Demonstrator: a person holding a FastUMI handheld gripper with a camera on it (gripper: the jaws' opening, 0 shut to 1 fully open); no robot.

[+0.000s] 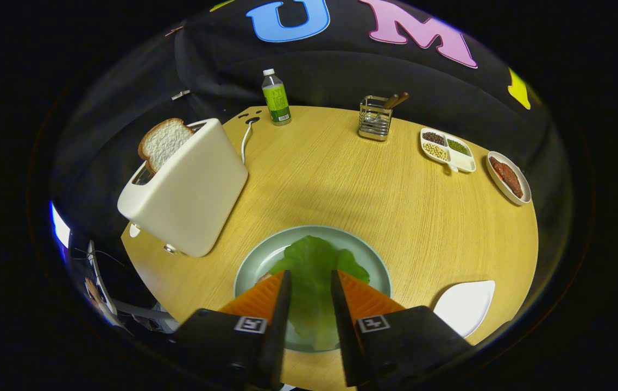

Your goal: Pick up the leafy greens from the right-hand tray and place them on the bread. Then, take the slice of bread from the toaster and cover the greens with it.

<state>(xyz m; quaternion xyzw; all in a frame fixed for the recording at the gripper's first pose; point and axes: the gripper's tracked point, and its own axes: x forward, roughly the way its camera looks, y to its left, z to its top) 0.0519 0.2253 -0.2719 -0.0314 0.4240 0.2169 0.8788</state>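
Observation:
A green lettuce leaf lies on the pale green plate, spread over a bread slice of which only a corner peeks out at the left. My gripper hovers over the plate with its fingers apart, one on each side of the leaf, which runs through the gap between them. The leaf looks flat on the plate, and neither finger visibly presses on it. A slice of white bread sticks up out of the cream toaster, beyond the fingers to the left.
A white tray sits bare to the right of the plate. At the far side of the round wooden table stand a green bottle, a wire utensil holder, a divided dish of beans and a dish of red sauce.

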